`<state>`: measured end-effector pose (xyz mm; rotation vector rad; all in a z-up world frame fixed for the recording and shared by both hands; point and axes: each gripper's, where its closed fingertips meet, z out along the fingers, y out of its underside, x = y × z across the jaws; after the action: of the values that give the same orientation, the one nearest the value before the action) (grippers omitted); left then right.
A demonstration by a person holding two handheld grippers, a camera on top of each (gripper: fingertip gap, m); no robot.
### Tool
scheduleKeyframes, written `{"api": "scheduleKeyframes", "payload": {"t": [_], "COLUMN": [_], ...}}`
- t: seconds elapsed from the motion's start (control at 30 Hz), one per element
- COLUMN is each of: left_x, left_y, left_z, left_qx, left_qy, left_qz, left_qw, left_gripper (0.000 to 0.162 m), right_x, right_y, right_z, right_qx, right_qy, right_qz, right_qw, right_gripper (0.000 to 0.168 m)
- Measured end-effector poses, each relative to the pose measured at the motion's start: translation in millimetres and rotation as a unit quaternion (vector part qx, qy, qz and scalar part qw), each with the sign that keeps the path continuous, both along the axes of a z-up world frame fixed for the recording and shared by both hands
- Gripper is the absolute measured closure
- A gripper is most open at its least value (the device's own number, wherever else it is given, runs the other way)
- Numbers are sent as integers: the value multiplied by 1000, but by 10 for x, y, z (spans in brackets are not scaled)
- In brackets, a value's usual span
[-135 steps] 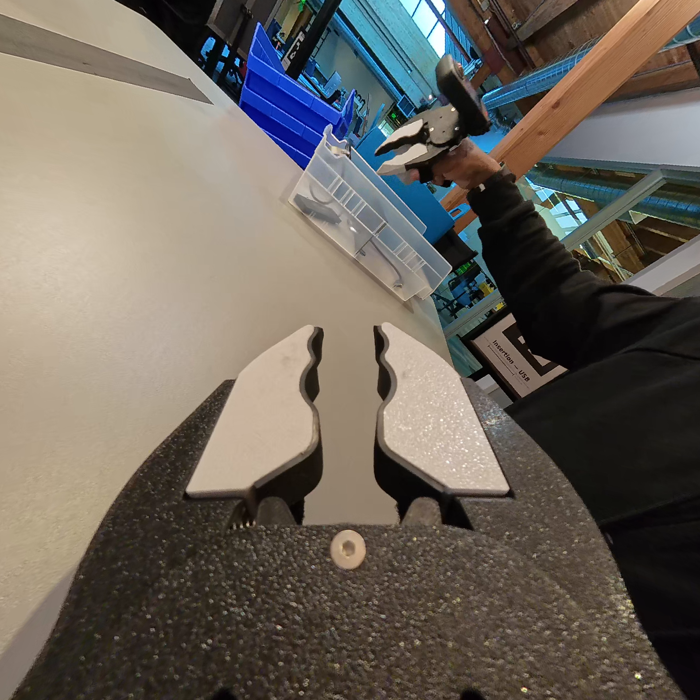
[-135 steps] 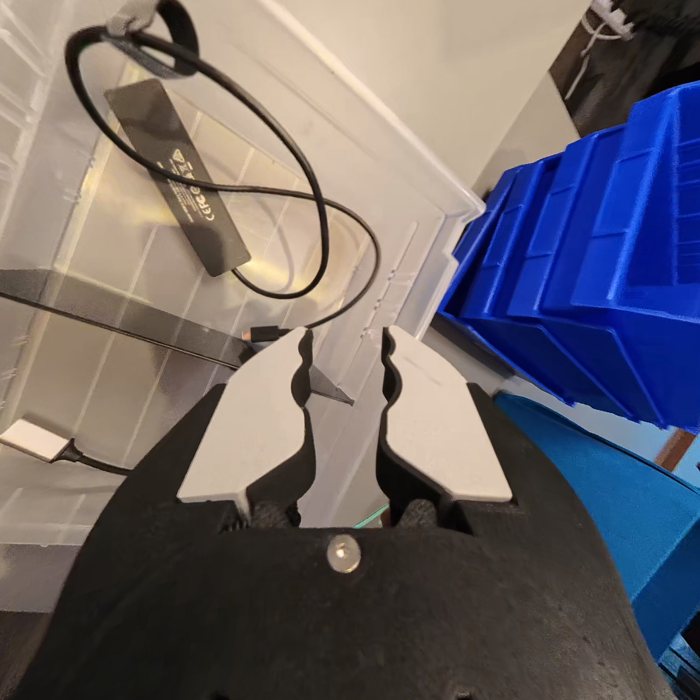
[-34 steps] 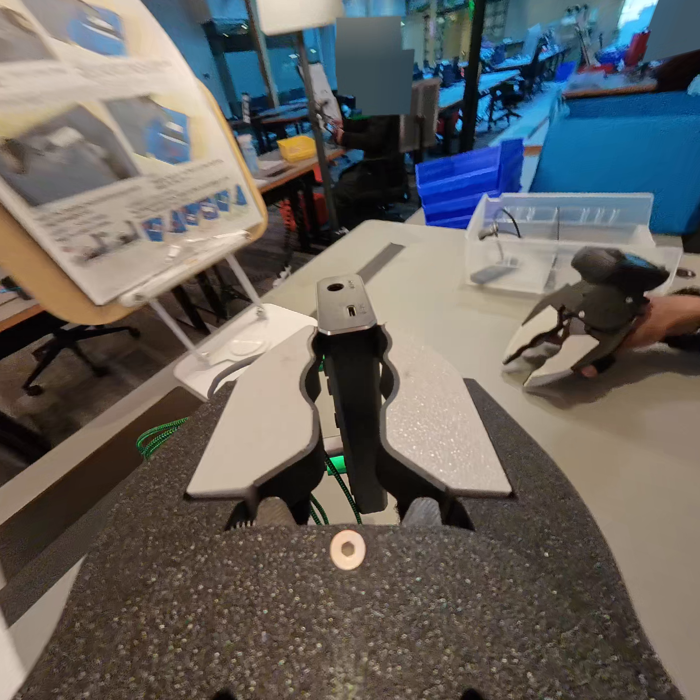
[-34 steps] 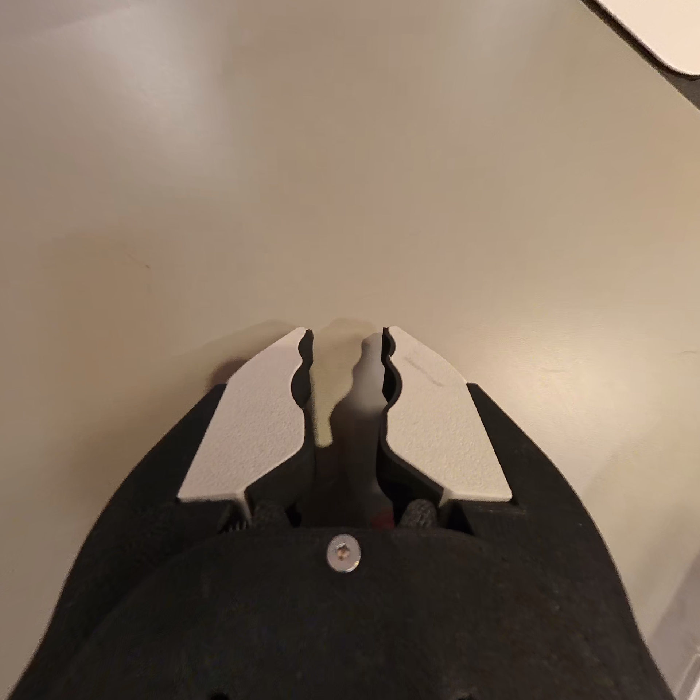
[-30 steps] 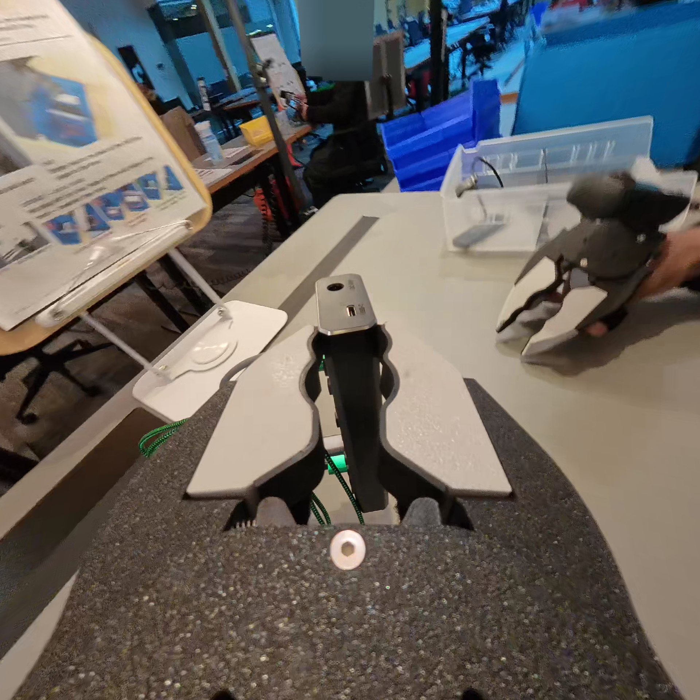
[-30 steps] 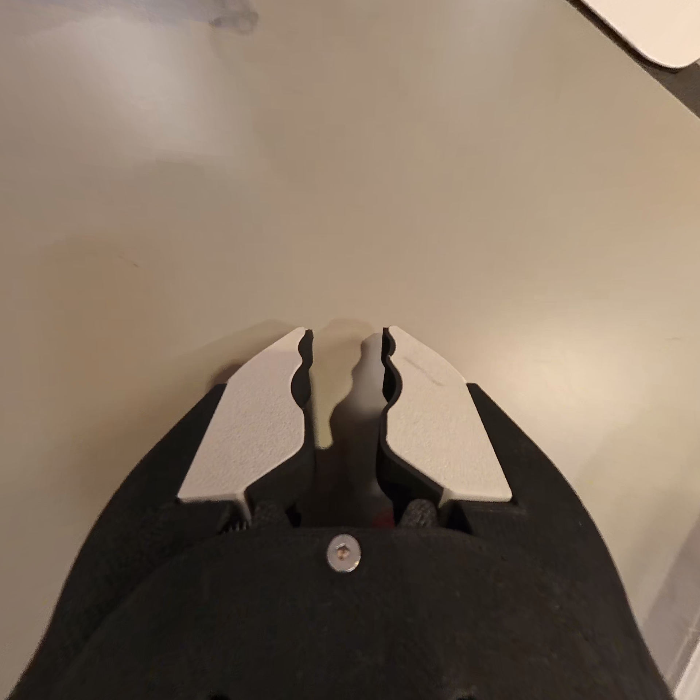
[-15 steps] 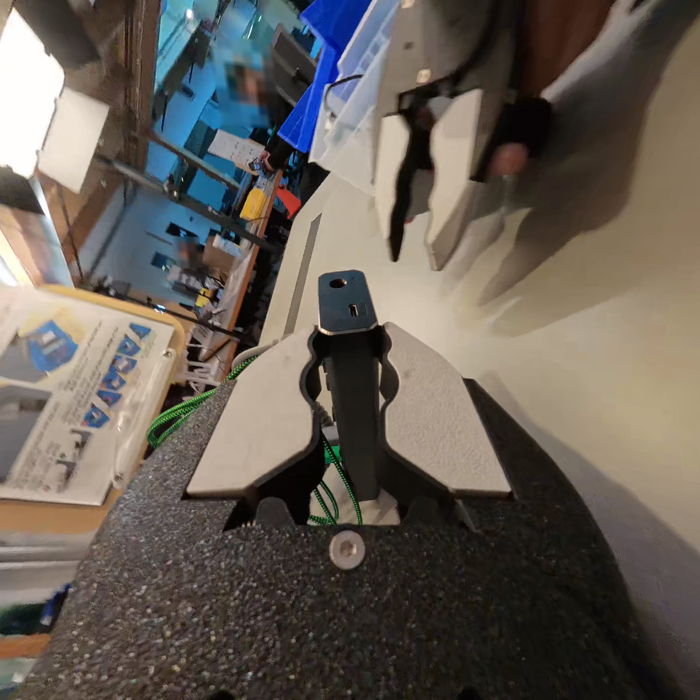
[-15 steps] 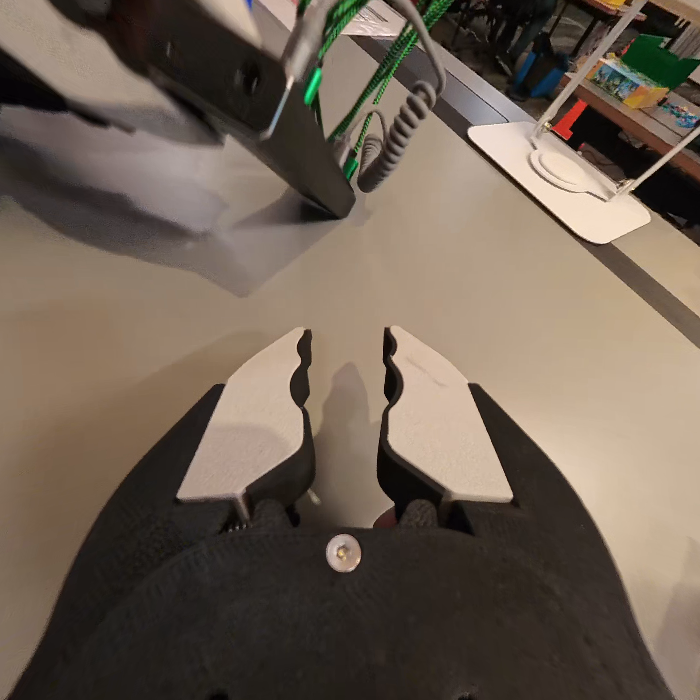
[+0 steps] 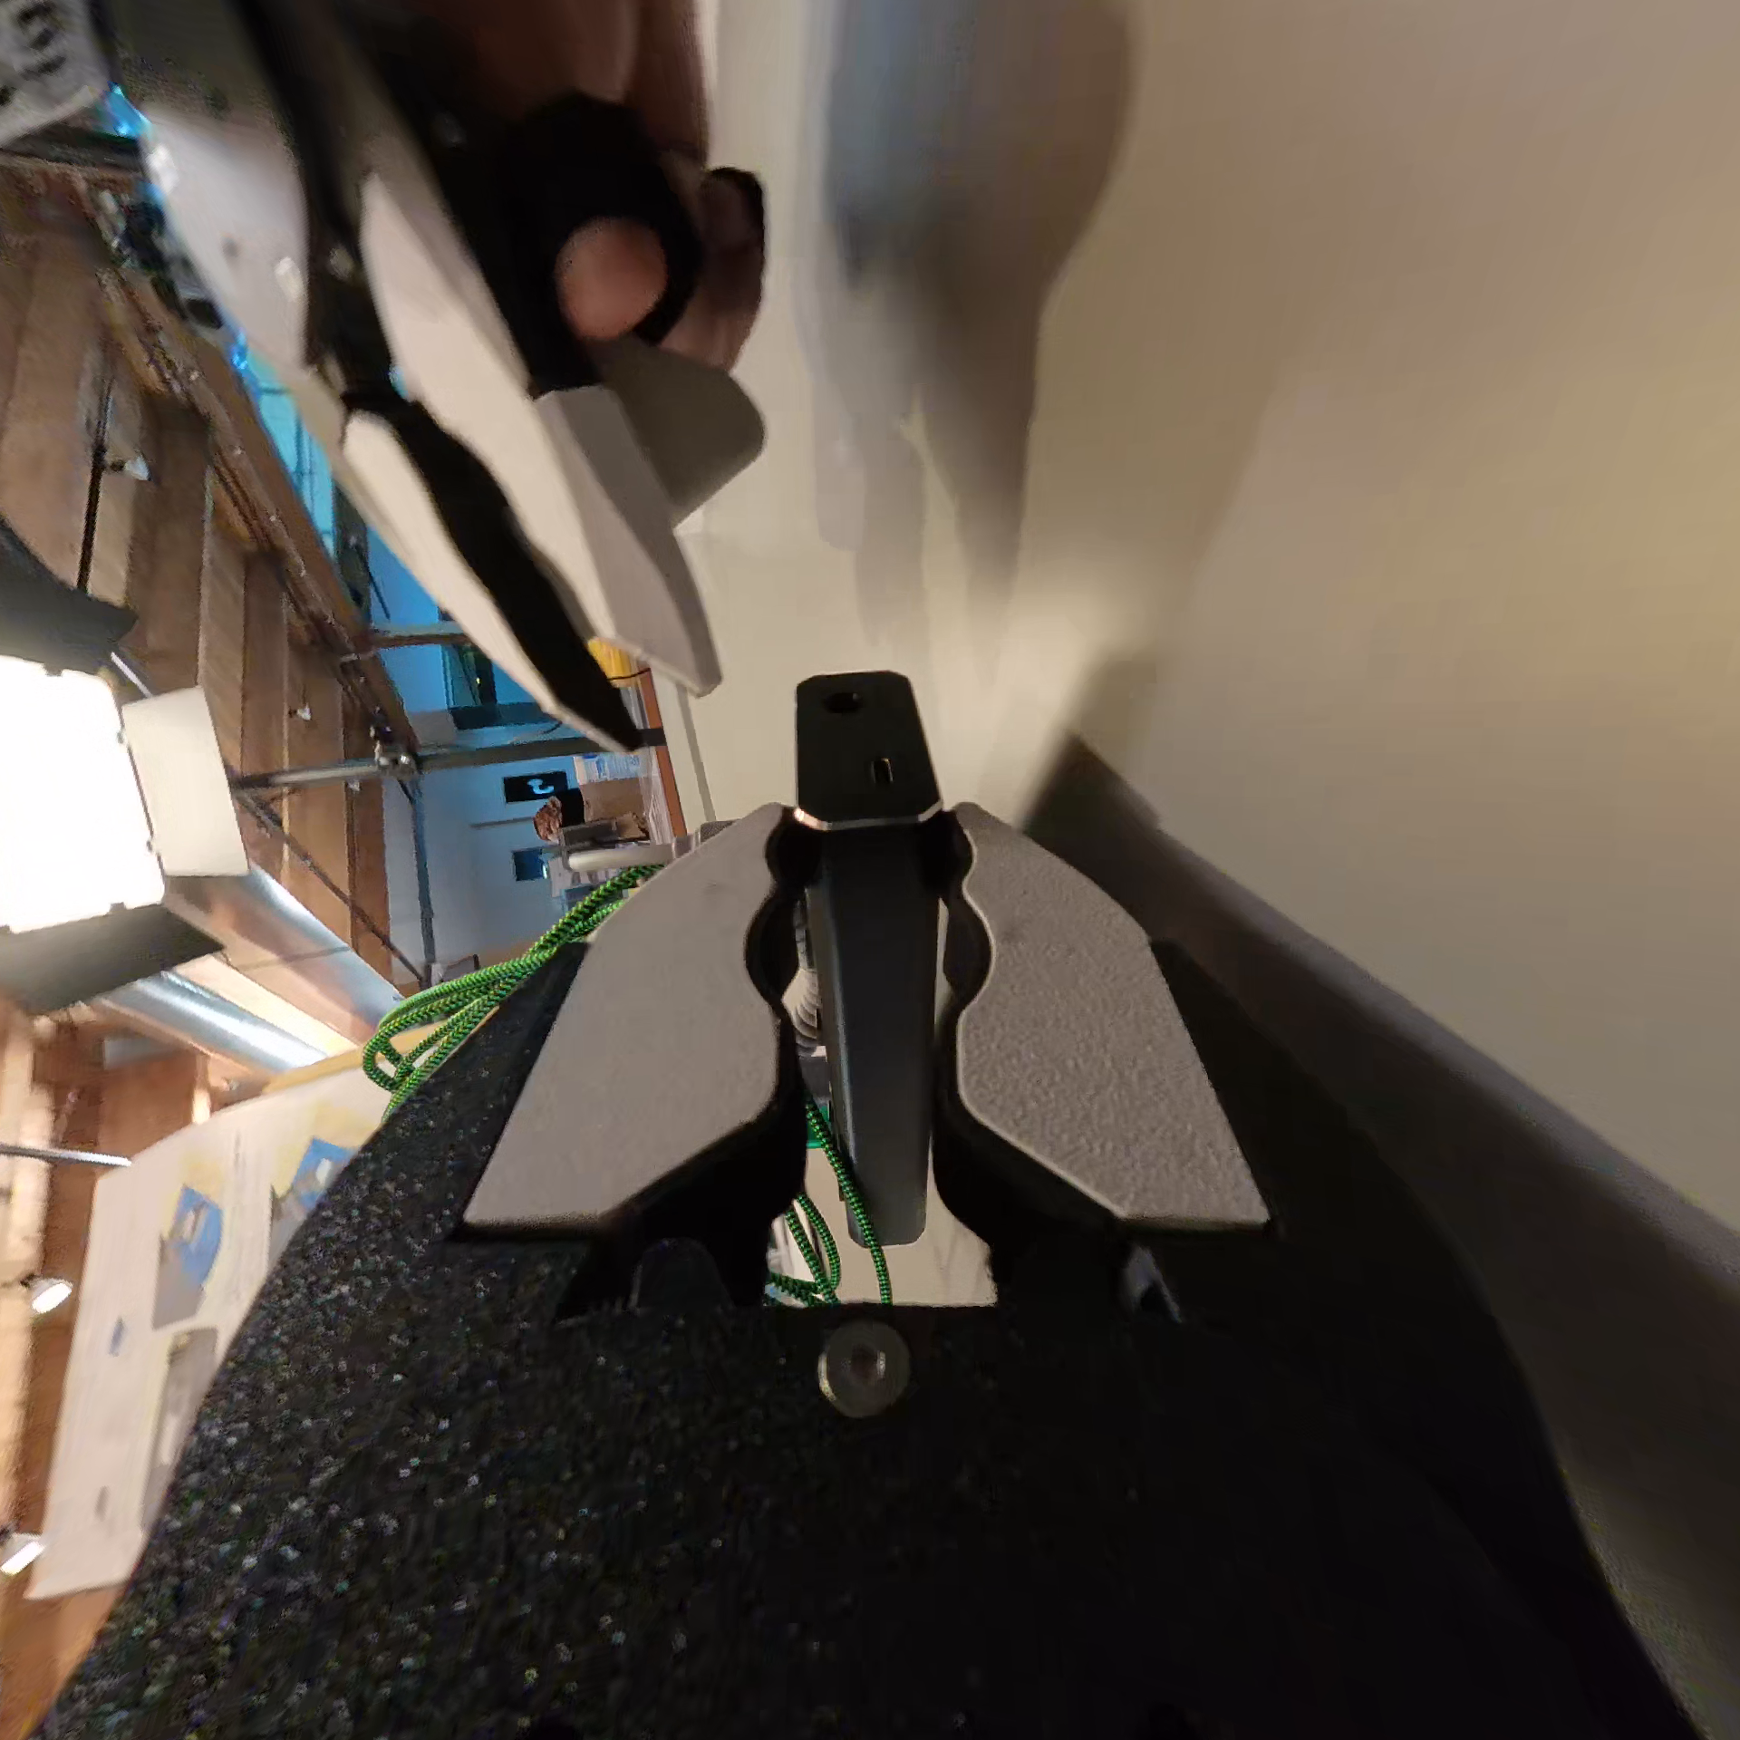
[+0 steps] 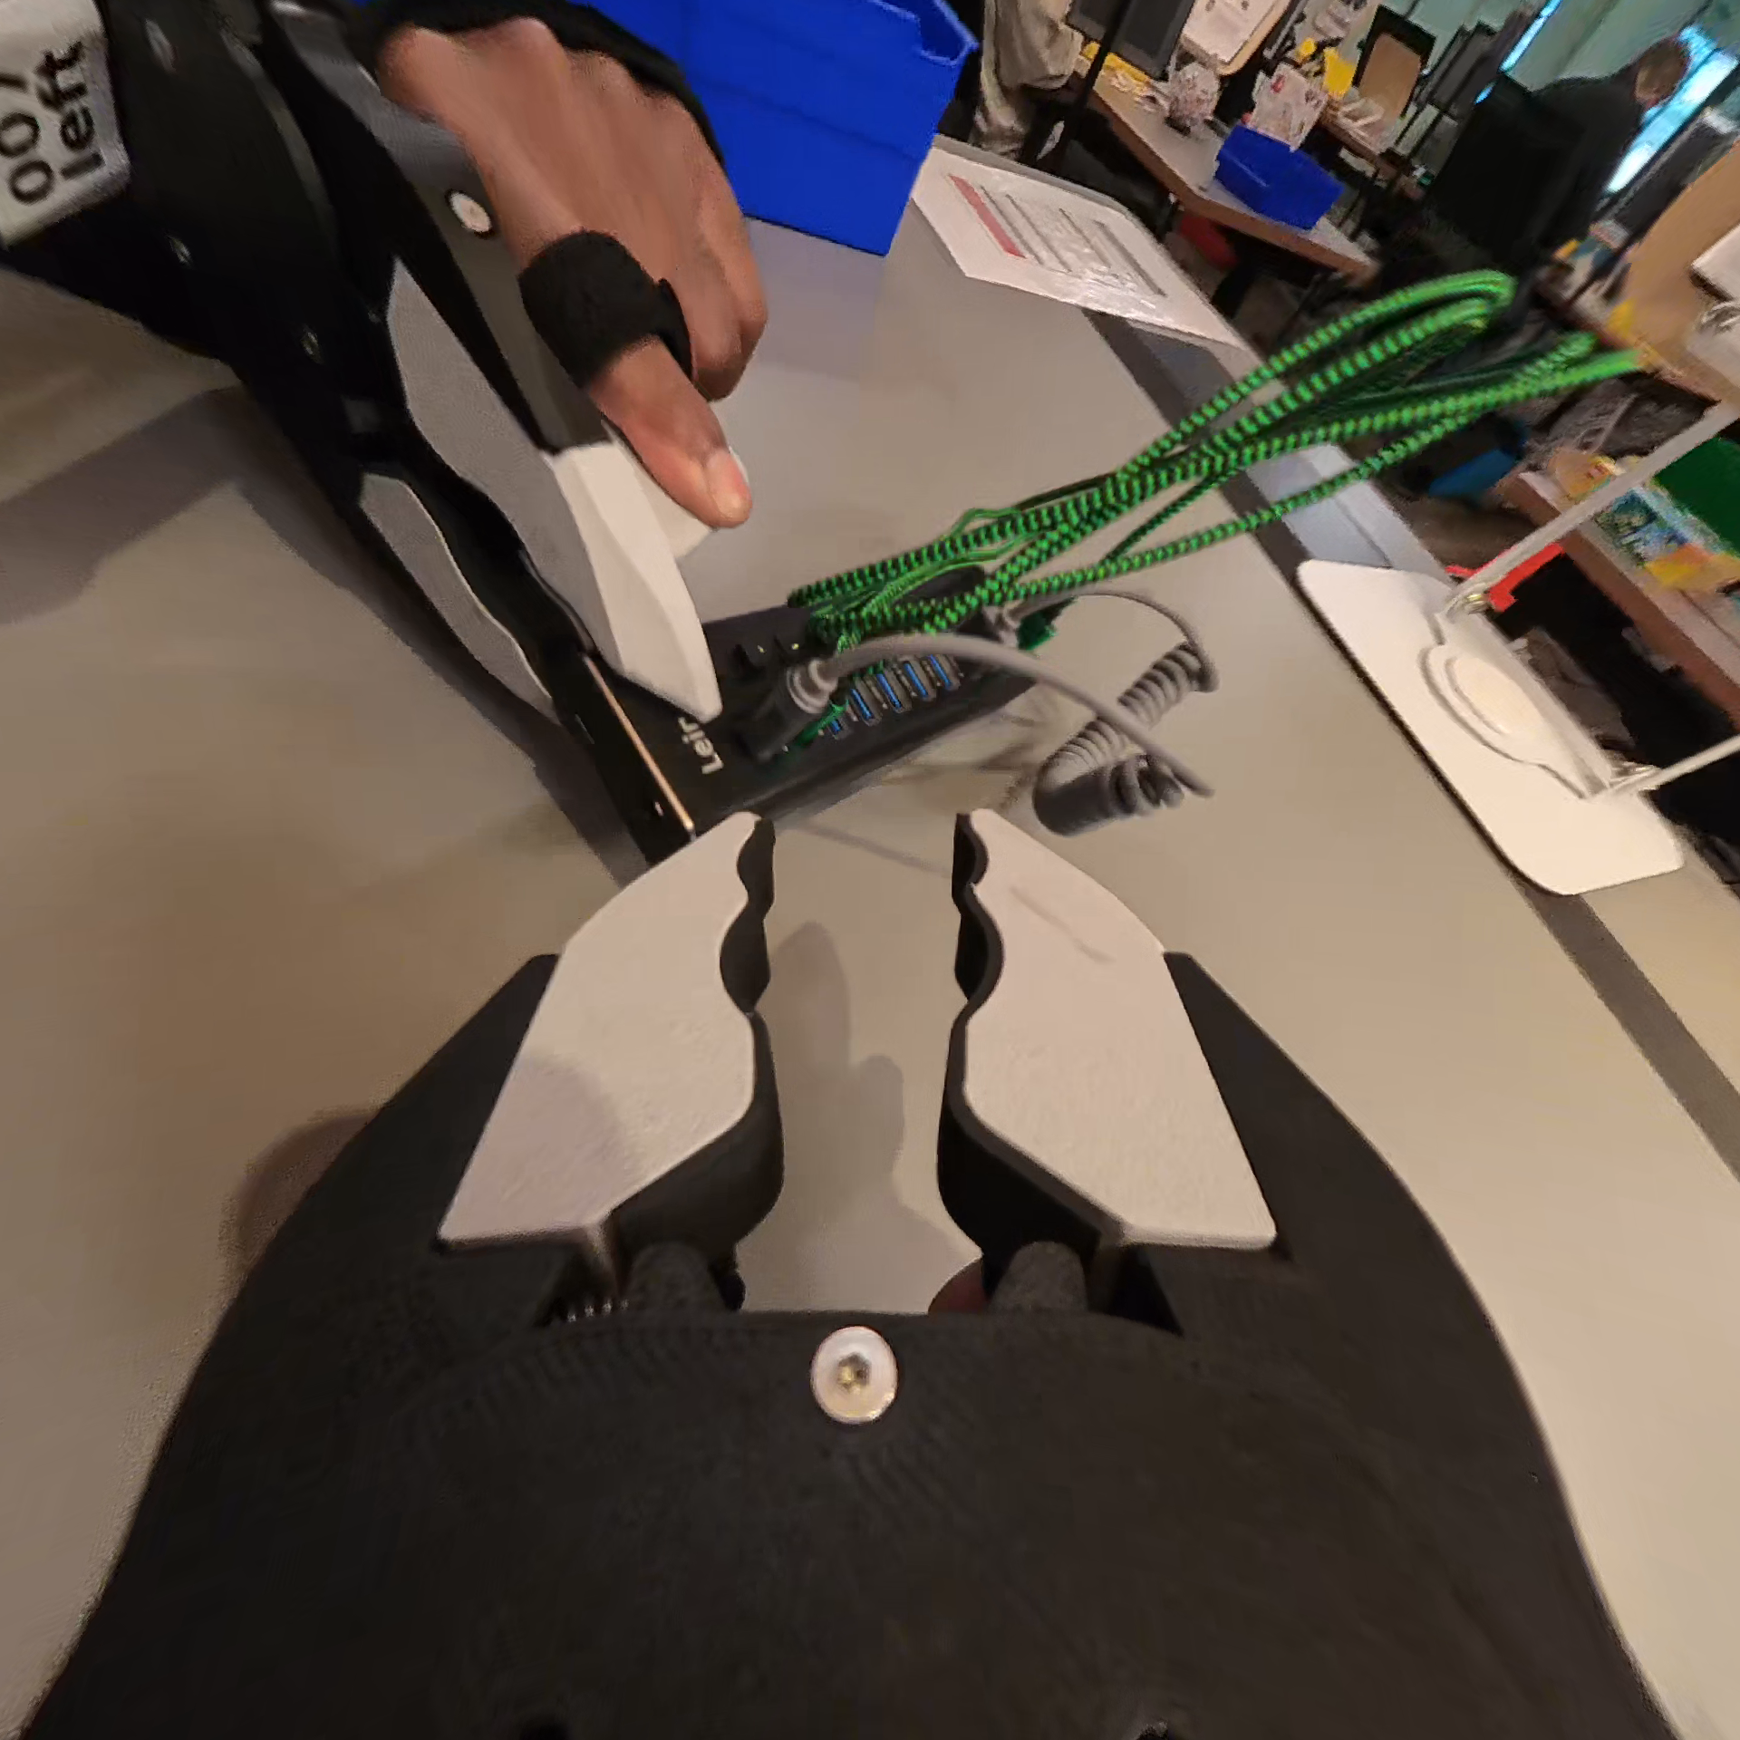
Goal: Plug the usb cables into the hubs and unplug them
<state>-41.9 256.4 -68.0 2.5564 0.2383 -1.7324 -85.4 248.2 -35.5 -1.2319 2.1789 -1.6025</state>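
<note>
My left gripper (image 9: pixel 866 829) is shut on a black USB hub (image 9: pixel 864 744), whose end sticks out past the fingertips. The view is rolled on its side. Green braided cables (image 9: pixel 471 989) hang from the hub. In the right wrist view the hub (image 10: pixel 847 725) rests tilted on the table in the left gripper (image 10: pixel 631 701), held by a hand. Green braided cables (image 10: pixel 1177 490) and a grey coiled cable (image 10: pixel 1120 763) are plugged into its ports. My right gripper (image 10: pixel 861 838) is open and empty, its tips just short of the hub's near end. It also shows in the left wrist view (image 9: pixel 659 711).
A white stand base (image 10: pixel 1506 734) sits on the beige table (image 10: pixel 1224 1036) at the right. A printed sheet (image 10: pixel 1055 235) and a blue bin (image 10: pixel 829 94) lie at the far edge. Other desks and people are behind.
My left gripper has rolled onto its side with the hub still held. My right gripper has swung up from facing the bare table and closed in on the hub, staying open.
</note>
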Motion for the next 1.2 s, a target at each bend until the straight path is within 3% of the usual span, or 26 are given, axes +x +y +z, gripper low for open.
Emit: {"api": "scheduleKeyframes", "payload": {"t": [0.1, 0.37, 0.5, 0.83, 0.93, 1.1, 1.2], "left_x": [-16, -40, -33, 91, 159, 140, 83], "left_y": [11, 32, 21, -160, -187, -264, -302], "left_z": [-156, -157, -155, 53, 121, 153, 189], "left_qx": [-49, -45, -38, 106, 137, 87, 69], "left_qy": [-21, -7, 1, 77, 103, 132, 148], "left_qz": [-1, 4, 4, 73, 97, 129, 131], "left_qw": [999, 999, 999, 989, 980, 979, 978], "left_gripper": [135, 135, 135, 131, 121, 113, 122], "right_x": [85, 283, 335, 413, 449, 491, 496], "right_y": [-1, -66, -136, -305, -360, -430, -453], "right_z": [-119, -201, -233, -58, 43, 150, 166], "right_qx": [61, 164, 185, 209, 208, 218, 221], "right_qy": [-21, -94, -102, -196, -239, -310, -332], "right_qz": [1, -18, -37, -83, -89, -92, -93], "right_qw": [998, 982, 977, 955, 944, 921, 912], "right_gripper": [133, 133, 152, 158, 158, 158, 158]}}
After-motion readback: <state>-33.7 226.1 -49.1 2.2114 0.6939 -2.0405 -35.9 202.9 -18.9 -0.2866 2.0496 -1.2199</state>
